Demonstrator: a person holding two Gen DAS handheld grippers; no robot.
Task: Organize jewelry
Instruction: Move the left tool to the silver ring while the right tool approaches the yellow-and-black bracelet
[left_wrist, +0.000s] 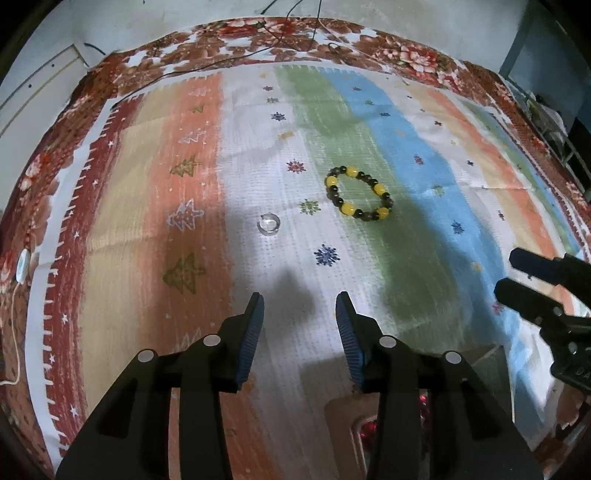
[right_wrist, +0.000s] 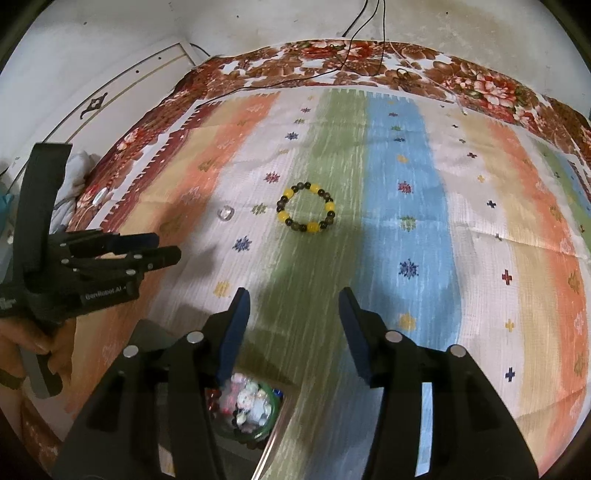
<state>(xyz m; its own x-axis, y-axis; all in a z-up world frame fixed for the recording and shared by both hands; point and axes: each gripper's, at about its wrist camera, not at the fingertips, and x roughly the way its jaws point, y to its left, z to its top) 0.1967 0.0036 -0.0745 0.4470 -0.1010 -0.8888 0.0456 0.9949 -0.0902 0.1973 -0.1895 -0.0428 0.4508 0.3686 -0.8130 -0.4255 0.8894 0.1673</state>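
Box (right_wrist: 275, 424) of mixed jewelry (right_wrist: 247, 404) beneath the wide, empty right hand-held gripper (right_wrist: 293, 299); left hand-held gripper (left_wrist: 299, 306) likewise wide.

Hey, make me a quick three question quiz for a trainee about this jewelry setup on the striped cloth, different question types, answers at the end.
1. True or false: the beaded bracelet is held by the right gripper.
2. Multiple choice: the small clear ring lies on which stripe of the cloth? A) blue B) white C) green
3. Fill in: in the right wrist view, the box under the right gripper holds a green ____ around pale beads.

Key
1. False. The bracelet lies free on the green stripe, and both the right gripper and the left gripper are open and empty.
2. B
3. bangle
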